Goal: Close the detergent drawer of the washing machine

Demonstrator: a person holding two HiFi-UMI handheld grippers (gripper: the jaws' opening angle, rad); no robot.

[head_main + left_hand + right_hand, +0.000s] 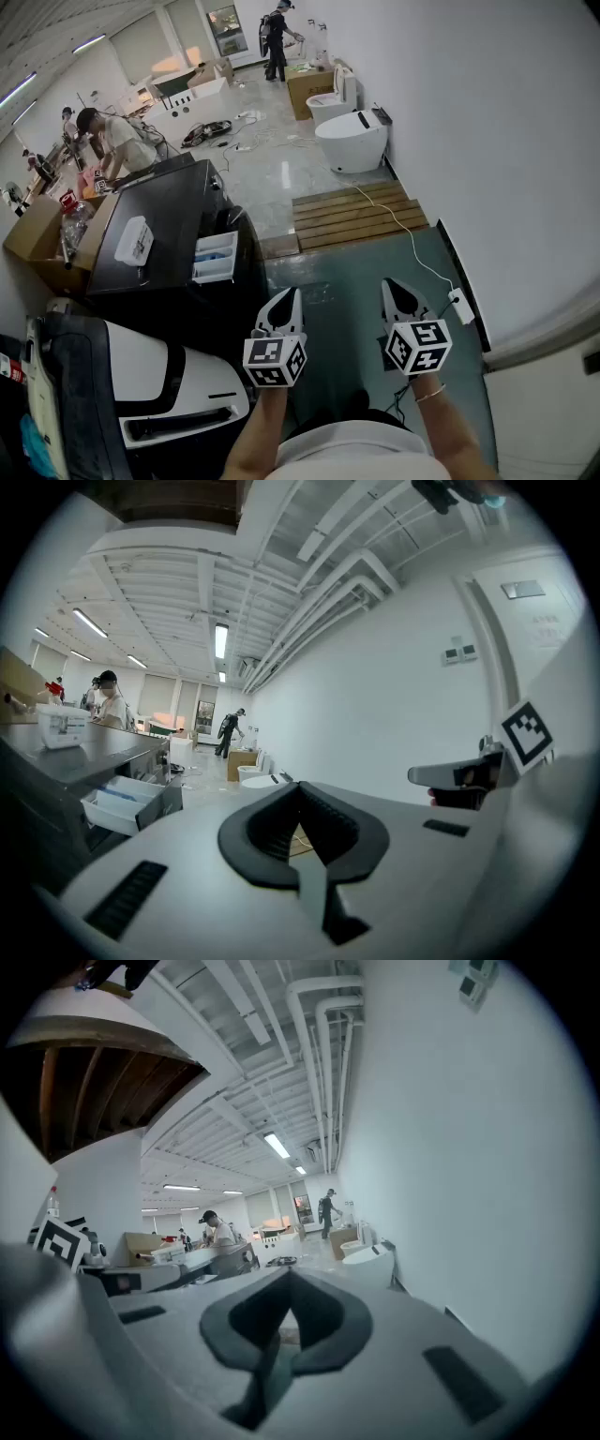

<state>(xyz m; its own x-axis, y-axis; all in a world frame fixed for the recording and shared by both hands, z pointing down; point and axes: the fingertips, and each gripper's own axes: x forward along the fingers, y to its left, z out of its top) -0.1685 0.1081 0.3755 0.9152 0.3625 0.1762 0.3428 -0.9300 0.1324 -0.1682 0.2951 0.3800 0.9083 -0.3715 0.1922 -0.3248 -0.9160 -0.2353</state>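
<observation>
The dark washing machine (164,211) stands at the left of the head view. Its white detergent drawer (216,256) sticks out of the front, open. In the left gripper view the drawer (127,803) shows low at the left, off to the side of the jaws. My left gripper (292,294) hovers over the grey-green floor to the right of the drawer, apart from it, shut and empty. My right gripper (390,285) hangs level with it further right, also shut on nothing. Both gripper views show closed jaws, left gripper (302,799) and right gripper (284,1283).
A white box (134,240) lies on the machine top. A white appliance (159,384) sits at the lower left. Ahead are a wooden pallet (356,214), toilets (352,141), a cable with adapter (461,306) along the right wall, cardboard boxes (37,230) and persons (108,141).
</observation>
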